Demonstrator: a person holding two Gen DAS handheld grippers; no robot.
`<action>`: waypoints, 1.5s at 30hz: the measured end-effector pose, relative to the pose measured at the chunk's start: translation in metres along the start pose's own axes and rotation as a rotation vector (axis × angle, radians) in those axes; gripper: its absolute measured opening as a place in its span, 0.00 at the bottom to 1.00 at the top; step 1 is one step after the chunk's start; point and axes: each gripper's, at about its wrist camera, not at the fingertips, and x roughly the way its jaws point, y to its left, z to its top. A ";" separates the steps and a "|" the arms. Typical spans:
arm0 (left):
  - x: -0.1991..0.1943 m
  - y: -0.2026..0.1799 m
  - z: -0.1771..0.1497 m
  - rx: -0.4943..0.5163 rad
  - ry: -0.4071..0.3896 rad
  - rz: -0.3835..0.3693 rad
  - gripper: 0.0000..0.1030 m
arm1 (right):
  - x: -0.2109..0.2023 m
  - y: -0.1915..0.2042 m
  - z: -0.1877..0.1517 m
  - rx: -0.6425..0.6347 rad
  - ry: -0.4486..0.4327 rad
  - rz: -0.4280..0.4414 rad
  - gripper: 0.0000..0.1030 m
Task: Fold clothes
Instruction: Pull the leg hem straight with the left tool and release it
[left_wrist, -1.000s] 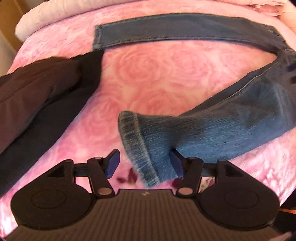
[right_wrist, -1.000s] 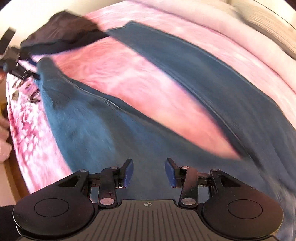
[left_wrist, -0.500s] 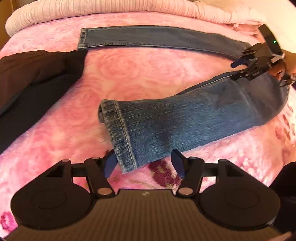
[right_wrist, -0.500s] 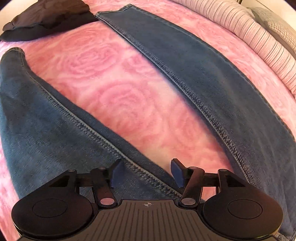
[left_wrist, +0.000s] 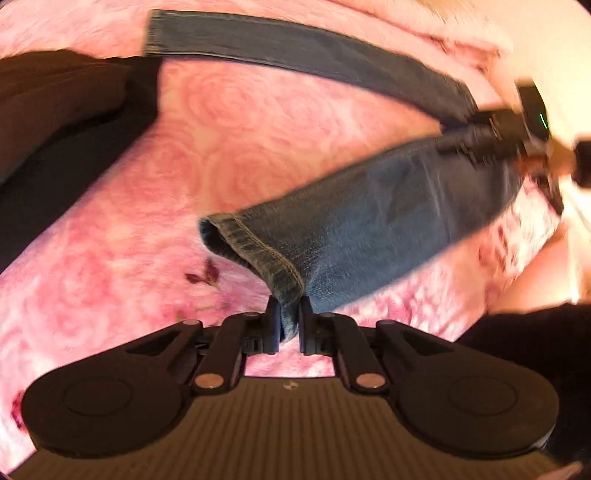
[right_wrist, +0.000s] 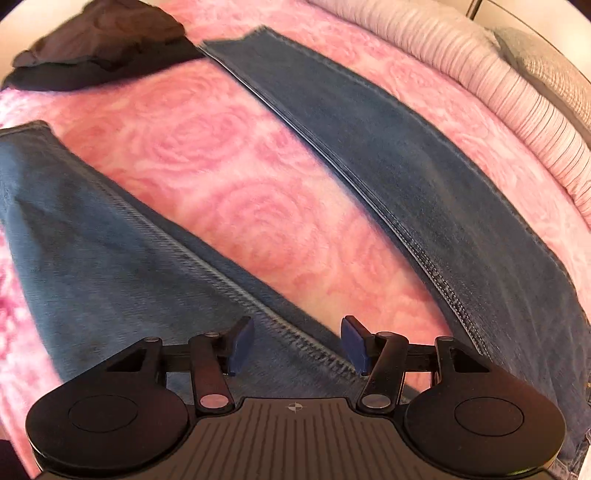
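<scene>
Warm, fairly bright light is washing over the pink blanket (left_wrist: 258, 122), perhaps coming from the right, where the left wrist view is blowing out to white. Motion blur is smearing the right gripper (left_wrist: 461, 136) there. Fisheye distortion is bending both views' edges.

bedroom, pink rose blanket (right_wrist: 258, 192), pillow (right_wrist: 498, 92)
</scene>
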 end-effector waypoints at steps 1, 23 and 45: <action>0.002 0.007 0.003 -0.030 0.021 -0.018 0.06 | -0.006 0.004 -0.003 -0.006 -0.005 0.008 0.54; 0.083 -0.046 0.036 0.177 0.134 0.210 0.27 | 0.023 0.023 -0.039 0.256 0.065 0.077 0.57; -0.037 -0.242 0.055 -0.100 -0.188 0.394 0.90 | -0.279 -0.090 -0.155 0.841 0.077 -0.305 0.81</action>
